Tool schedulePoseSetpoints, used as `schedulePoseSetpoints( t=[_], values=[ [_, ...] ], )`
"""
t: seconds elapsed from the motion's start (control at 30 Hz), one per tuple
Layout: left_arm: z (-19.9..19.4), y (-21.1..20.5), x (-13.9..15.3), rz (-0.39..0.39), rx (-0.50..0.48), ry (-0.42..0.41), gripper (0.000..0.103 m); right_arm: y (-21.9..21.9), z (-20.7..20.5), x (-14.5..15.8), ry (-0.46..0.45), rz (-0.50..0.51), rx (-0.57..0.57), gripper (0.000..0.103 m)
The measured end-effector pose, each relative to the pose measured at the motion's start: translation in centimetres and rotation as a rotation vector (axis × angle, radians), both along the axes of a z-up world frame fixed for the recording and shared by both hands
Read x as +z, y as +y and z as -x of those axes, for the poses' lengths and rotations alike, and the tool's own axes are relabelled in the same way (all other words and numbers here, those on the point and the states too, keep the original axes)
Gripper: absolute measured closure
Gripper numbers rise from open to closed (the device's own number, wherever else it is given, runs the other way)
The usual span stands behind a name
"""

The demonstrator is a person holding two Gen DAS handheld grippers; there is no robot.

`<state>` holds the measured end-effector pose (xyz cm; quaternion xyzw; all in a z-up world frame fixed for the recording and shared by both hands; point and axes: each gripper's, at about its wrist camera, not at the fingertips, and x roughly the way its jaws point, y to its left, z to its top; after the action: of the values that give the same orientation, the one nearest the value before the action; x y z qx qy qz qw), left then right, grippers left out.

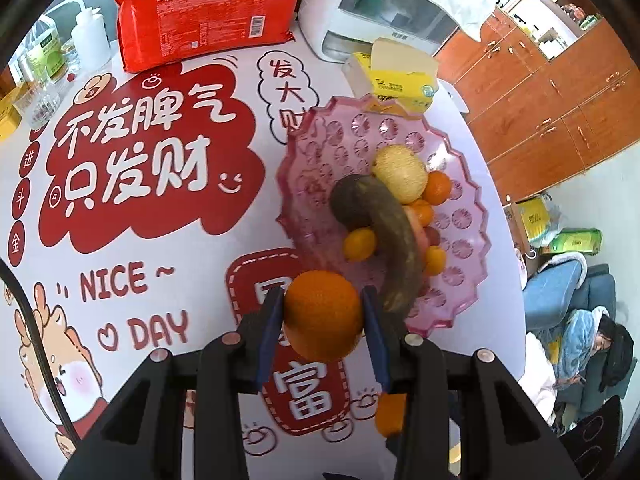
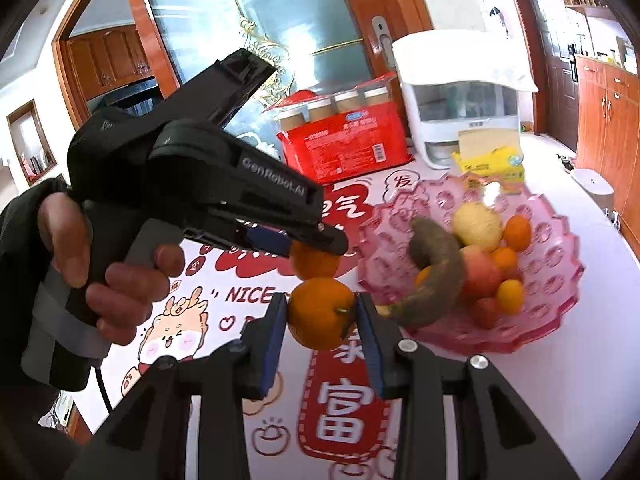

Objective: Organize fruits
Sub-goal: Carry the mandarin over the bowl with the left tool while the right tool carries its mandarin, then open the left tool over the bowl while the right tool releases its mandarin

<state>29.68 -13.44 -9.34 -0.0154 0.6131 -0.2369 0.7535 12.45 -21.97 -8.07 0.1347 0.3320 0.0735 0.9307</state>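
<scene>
My left gripper [image 1: 323, 312] is shut on an orange [image 1: 322, 314] and holds it above the table, just short of the pink scalloped fruit bowl [image 1: 468, 200]. My right gripper [image 2: 322, 314] is shut on a second orange [image 2: 320, 314], also near the bowl [image 2: 552, 280]. The left gripper [image 2: 320, 240] shows in the right wrist view with its orange [image 2: 314, 262] just beyond mine. The bowl holds a dark curved fruit [image 1: 396, 236], a yellow-green round fruit [image 1: 400, 174], a red apple [image 2: 480, 272] and several small oranges.
A red pack of paper cups [image 1: 204, 20], a white appliance [image 1: 384, 8] and a yellow tissue box [image 1: 396, 76] stand behind the bowl. Bottles and a glass [image 1: 44, 64] are at the far left. An orange piece [image 1: 390, 412] shows under my left gripper.
</scene>
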Motion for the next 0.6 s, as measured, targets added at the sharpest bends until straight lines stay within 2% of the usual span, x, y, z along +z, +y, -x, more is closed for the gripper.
schedulePoseSetpoints(
  t=[0.23, 0.6],
  values=[
    [0.5, -2.5, 0.2, -0.001, 0.046, -0.019, 0.065, -3.6, 0.2, 0.2, 0.002, 0.013, 0.028, 0.067],
    [-0.1, -3.9, -2.2, 0.006, 0.183, -0.050, 0.065, -9.7, -0.8, -2.3, 0.057, 0.064, 0.025, 0.067]
  ],
)
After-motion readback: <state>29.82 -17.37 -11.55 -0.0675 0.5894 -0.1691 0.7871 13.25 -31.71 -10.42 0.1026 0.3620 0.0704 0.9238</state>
